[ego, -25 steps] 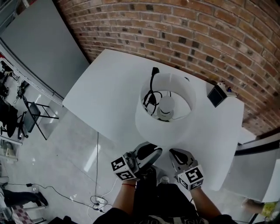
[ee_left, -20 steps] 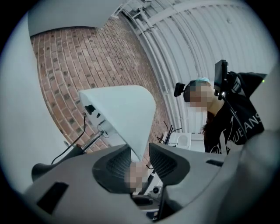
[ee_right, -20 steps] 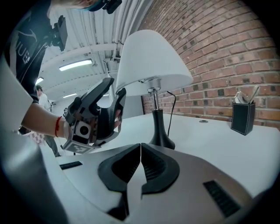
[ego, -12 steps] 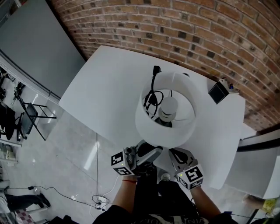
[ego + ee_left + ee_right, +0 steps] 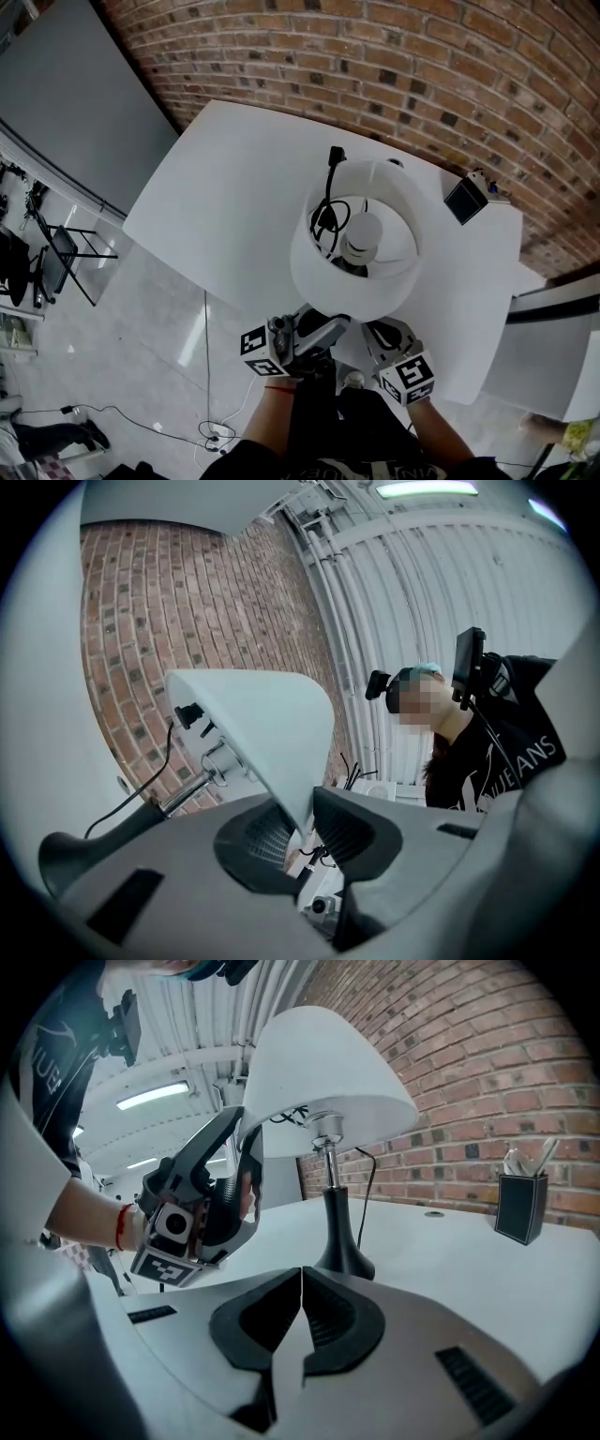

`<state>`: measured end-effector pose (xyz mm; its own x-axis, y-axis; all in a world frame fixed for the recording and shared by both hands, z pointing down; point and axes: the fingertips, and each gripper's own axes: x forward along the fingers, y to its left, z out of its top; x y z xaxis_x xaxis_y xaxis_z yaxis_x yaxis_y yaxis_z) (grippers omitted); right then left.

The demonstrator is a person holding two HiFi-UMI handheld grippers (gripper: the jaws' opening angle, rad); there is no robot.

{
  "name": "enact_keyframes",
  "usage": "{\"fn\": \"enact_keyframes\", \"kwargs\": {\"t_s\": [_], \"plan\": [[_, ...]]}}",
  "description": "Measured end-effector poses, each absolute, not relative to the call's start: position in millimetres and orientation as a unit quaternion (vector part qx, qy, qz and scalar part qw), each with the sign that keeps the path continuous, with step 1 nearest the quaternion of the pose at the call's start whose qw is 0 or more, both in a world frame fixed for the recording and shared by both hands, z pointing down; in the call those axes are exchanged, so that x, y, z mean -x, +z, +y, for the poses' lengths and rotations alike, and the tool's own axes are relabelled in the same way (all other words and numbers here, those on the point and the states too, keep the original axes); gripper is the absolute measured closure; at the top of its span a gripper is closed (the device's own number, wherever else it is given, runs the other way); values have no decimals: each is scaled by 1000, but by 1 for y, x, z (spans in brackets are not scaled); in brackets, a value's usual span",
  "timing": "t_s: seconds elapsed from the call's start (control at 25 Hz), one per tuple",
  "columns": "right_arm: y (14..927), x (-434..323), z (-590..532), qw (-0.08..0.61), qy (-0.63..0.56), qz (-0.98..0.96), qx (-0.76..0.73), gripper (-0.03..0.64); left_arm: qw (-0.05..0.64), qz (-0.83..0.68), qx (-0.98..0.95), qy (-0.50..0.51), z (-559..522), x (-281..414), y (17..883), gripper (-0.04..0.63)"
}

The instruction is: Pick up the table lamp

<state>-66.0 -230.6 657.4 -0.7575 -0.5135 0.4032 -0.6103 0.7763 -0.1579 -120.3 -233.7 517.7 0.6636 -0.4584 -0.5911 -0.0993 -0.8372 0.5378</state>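
A table lamp with a white shade, a chrome stem and a black base stands on the white table. My left gripper points up at the shade's near lower rim. Its jaws have just been closing, and the rim of the shade now sits pinched between the pads of the left gripper. In the right gripper view the left gripper clasps the edge of the shade. My right gripper is shut and empty just right of it, and the right gripper is aimed at the base.
The lamp's black cord runs from inside the shade across the table toward the brick wall. A black pen holder stands at the table's far right corner. A folding chair and floor cables lie to the left.
The left gripper's jaws have narrowed onto the shade's near rim and the gripper has lifted slightly. The right gripper has stayed where it was, shut.
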Motion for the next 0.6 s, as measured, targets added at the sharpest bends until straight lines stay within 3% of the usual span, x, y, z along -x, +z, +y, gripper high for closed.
{"fn": "enact_keyframes", "kwargs": {"t_s": [0.6], "plan": [[636, 74, -273, 162, 142, -914, -343, 614, 246, -152, -876, -386, -279, 130, 492, 563]]}}
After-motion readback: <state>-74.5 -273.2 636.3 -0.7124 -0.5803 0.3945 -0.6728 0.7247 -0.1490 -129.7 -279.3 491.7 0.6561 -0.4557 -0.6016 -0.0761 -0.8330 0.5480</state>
